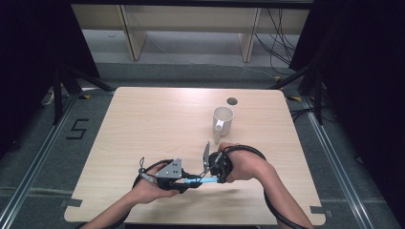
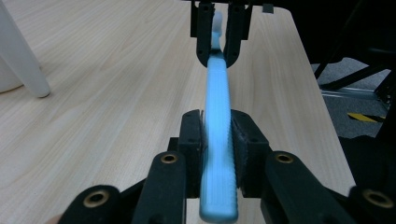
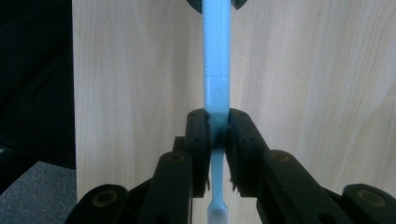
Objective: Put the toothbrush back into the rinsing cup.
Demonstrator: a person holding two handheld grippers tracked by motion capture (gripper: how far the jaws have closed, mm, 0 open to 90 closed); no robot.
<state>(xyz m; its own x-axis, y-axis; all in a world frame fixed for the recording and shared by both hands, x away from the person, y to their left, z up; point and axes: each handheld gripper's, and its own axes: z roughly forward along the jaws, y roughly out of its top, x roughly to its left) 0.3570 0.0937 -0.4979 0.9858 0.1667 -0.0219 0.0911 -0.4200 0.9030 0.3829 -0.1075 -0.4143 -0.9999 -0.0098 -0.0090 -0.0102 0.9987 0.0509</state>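
The toothbrush (image 3: pixel 216 70) head is cut off at the bottom edge of the right gripper view.

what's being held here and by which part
A blue toothbrush, held at both ends: the left hand-held gripper clamps its handle, the right hand-held gripper its neck near the head.

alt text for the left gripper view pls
A light blue plastic toothbrush is clamped between the left gripper pads, its far end held by the right gripper, above a pale wooden table.

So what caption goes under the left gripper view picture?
Left gripper and right gripper both clamp a blue toothbrush above the wooden table.
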